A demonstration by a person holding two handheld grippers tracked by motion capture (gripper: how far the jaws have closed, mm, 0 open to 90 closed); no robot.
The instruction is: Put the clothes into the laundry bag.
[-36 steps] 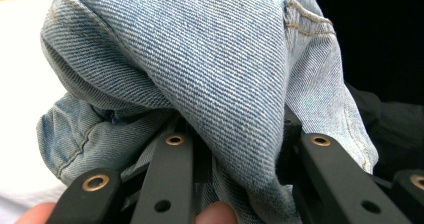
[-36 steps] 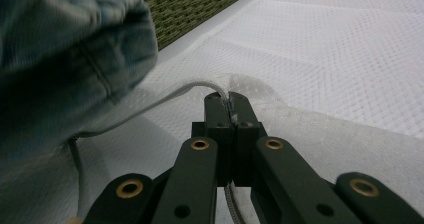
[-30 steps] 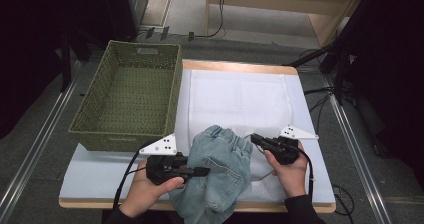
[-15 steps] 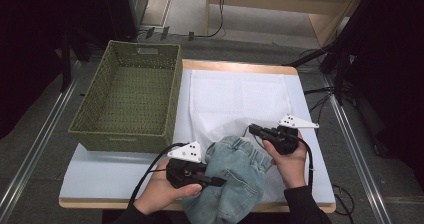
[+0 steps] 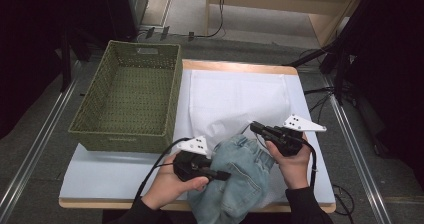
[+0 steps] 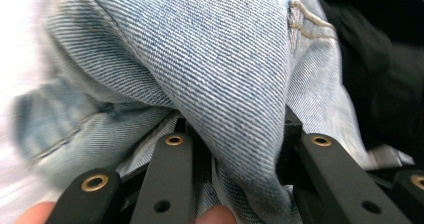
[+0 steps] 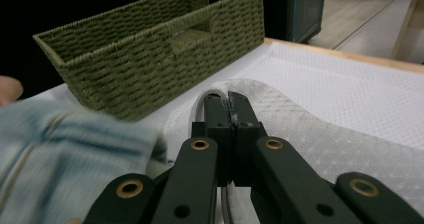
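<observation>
A: High view first. Jeans point(image 5: 239, 176) bunched at the near edge of the counter point(image 5: 115, 161), partly draped over that edge, lying on the white cloth point(image 5: 235, 101). Left hand-held gripper point(image 5: 220, 174) pushed in from the left, jaws buried in the denim. Right hand-held gripper point(image 5: 256, 127) raised just above the upper right of the jeans, pointing left toward the basket point(image 5: 129, 104).

B: Basket empty, just left of the cloth. Probably the place meant for the jeans, hence both tools working the denim so near it.

A: Left gripper view next. Thick fold of jeans point(image 6: 220, 69) wedged between the black jaws, which stand part open around it and press on it. Gripping the denim, then; likely a bunch taken to gather or fold the garment.

B: Fingertips visible at the bottom edge there. Weave sharp up close, left side blurred.

A: Right gripper view last. Right hand-held gripper point(image 7: 229, 98) closed, pads pressed together over a thin grey-white edge. Seems to be a pinch of the white cloth point(image 7: 350, 99) rather than denim, though hard to tell for certain.

B: Jeans point(image 7: 65, 154) blurred at the lower left there, apart from those jaws. Basket point(image 7: 150, 49) beyond, sitting on the counter. Possibly a missed grab at the waistband, cloth caught instead.
</observation>
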